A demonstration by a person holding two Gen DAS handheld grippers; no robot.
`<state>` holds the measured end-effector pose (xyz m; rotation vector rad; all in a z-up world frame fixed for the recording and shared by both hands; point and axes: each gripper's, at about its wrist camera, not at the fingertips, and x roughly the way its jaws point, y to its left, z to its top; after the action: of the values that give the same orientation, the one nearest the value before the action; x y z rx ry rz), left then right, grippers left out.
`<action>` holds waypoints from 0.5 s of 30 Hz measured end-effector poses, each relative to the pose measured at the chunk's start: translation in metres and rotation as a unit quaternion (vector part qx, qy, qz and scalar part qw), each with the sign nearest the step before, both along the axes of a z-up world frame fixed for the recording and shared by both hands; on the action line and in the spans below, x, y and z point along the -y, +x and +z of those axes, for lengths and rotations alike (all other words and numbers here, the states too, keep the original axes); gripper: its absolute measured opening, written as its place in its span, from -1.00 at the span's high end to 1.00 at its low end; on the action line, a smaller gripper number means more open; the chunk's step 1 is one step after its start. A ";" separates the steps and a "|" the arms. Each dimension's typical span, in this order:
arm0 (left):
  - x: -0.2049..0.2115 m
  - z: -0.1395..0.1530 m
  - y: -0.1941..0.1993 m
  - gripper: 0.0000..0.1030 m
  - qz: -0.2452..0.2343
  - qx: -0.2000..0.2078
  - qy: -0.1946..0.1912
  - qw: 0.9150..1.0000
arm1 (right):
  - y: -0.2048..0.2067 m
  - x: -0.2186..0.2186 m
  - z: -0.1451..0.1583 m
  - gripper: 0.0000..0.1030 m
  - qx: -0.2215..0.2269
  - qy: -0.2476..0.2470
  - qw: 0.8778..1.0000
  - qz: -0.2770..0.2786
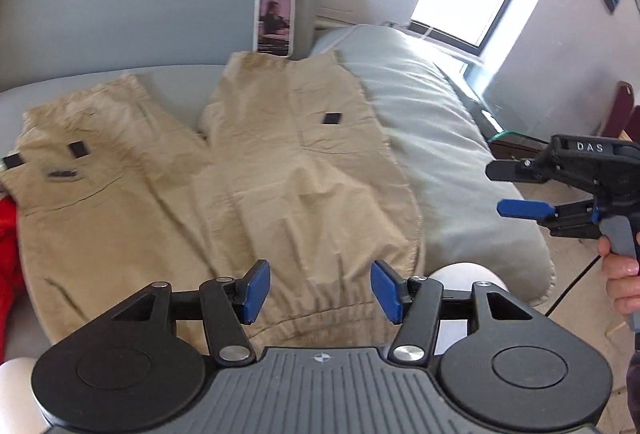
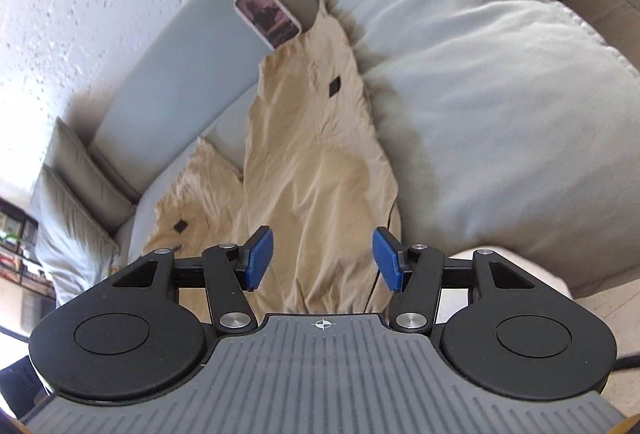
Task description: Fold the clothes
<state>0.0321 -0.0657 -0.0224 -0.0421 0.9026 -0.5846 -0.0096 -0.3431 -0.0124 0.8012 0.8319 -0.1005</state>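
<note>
Beige trousers (image 1: 280, 169) lie spread flat on a grey sofa seat (image 1: 176, 81), waistband near me and the two legs splayed toward the backrest. They also show in the right wrist view (image 2: 320, 161). My left gripper (image 1: 320, 292) is open and empty, just above the elastic waistband. My right gripper (image 2: 323, 260) is open and empty over the trousers' right edge near the waist. In the left wrist view the right gripper (image 1: 520, 189) hangs in the air to the right of the sofa's cushion.
A phone (image 1: 275, 22) leans on the sofa backrest above the right trouser leg. A big grey cushion (image 1: 432, 137) lies right of the trousers. A red garment (image 1: 8, 254) sits at the left edge. Pillows (image 2: 76, 193) lie at the sofa's far end.
</note>
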 end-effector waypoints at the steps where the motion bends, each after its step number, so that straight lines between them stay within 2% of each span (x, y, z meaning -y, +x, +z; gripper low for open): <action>1: 0.012 0.000 0.004 -0.07 -0.009 -0.008 -0.002 1.000 | 0.000 0.010 0.003 -0.11 0.003 0.005 1.000 -0.009; 3: 0.031 -0.004 0.015 -0.07 -0.013 -0.041 -0.005 0.999 | 0.002 0.029 0.012 -0.11 0.004 -0.003 1.000 -0.019; 7: 0.053 -0.012 0.033 -0.09 -0.009 -0.100 -0.044 0.994 | 0.009 0.064 0.048 -0.12 0.009 -0.078 0.996 -0.050; 8: 0.059 -0.015 0.037 -0.11 -0.011 -0.104 -0.049 0.993 | 0.011 0.072 0.056 -0.28 0.011 -0.098 0.994 -0.056; 9: 0.065 -0.019 0.040 -0.12 -0.014 -0.101 -0.048 0.994 | 0.014 0.080 0.061 -0.51 0.012 -0.115 0.991 -0.060; 10: 0.072 -0.023 0.043 -0.13 -0.015 -0.095 -0.045 0.994 | 0.019 0.088 0.065 -0.59 0.013 -0.132 0.989 -0.063; 13: 0.094 -0.037 0.051 -0.11 -0.016 -0.059 -0.016 0.998 | 0.045 0.110 0.053 -0.61 0.004 -0.145 0.988 -0.055; 15: 0.108 -0.046 0.057 -0.06 -0.021 -0.041 0.001 0.999 | 0.069 0.120 0.031 -0.59 0.001 -0.118 0.993 -0.025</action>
<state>0.0890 -0.1742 -0.0683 -0.0449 0.9849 -0.6250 0.0597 -0.4634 0.0190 0.5997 0.7804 -0.2381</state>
